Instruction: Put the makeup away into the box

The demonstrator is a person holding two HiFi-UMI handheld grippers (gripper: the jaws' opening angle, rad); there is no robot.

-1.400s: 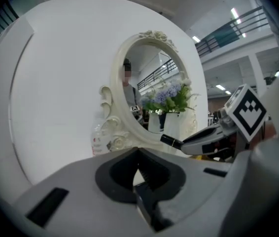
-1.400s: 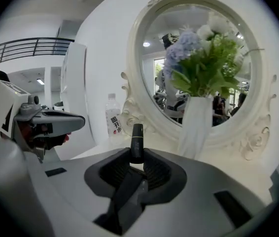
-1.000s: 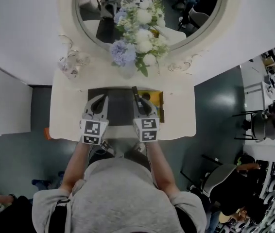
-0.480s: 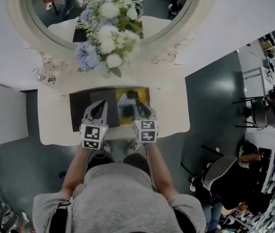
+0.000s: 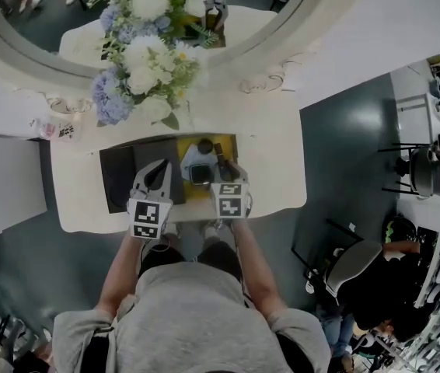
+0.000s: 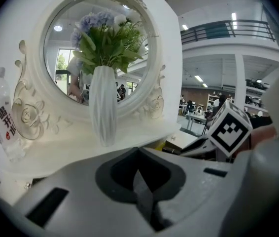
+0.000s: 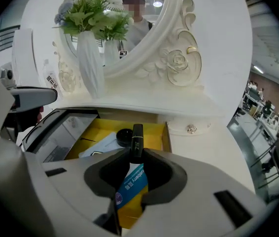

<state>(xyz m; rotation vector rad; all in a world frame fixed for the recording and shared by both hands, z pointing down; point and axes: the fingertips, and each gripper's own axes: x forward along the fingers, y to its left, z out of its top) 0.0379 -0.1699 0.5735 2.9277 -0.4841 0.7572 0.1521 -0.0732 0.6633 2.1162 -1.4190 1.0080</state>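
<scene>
Grips makeup tube in right tongs, long axis along the jaws, black cap pointing ahead past the tips toward the yellow box, with left tongs closed, empty.

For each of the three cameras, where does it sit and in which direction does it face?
Head view: on the person's head, facing steeply down on the table; arms, grey shirt, left tool and right tool show.
Left gripper view: on the left tool, along its shut, empty jaws toward the vase; right tool's marker cube shows.
Right gripper view: on the right tool, along jaws gripping a tube, toward the yellow box.
Shared: both gripper views see the vase and mirror.
</scene>
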